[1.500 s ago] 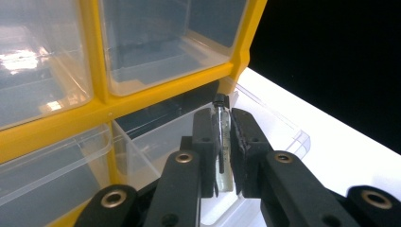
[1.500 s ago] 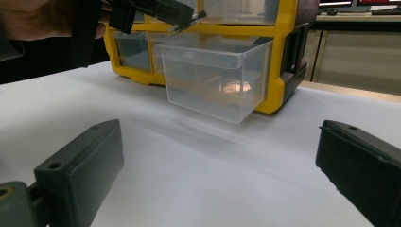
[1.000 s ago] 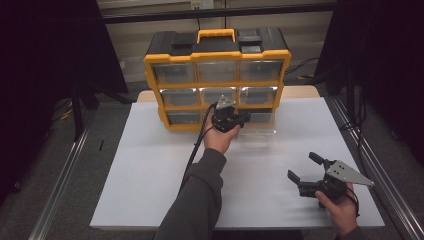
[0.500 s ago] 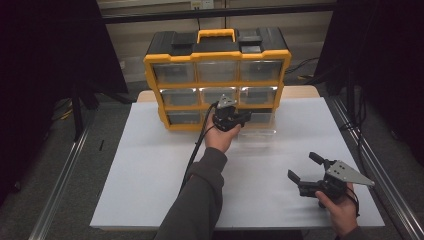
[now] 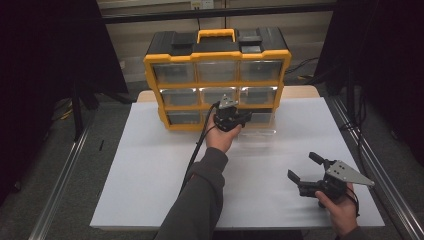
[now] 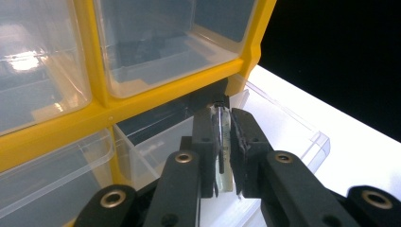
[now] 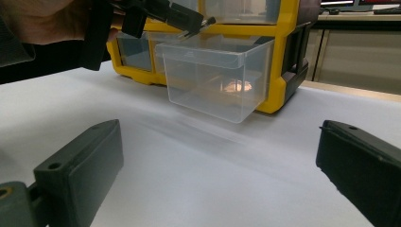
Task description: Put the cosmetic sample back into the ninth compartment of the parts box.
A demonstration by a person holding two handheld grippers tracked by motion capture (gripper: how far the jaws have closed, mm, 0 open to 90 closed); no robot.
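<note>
A white desk point(image 5: 150, 165) stands in a dim room with dark curtains at both sides. On it sits a yellow organizer point(image 5: 217, 75) of clear plastic drawers. Its bottom right drawer point(image 7: 213, 78) is pulled out, and the left tool point(image 6: 223, 137) is clamped on its front wall. The right tool point(image 5: 306, 172) hangs wide apart above the desk.

Left tool point(image 5: 235, 116) apparently clamped; right tool point(image 5: 305, 167) jaws apart.

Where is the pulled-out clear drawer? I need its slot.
In the high view the clear drawer juts from the yellow organizer's bottom-right slot, its side wall pinched by the left hand-held gripper.
</note>
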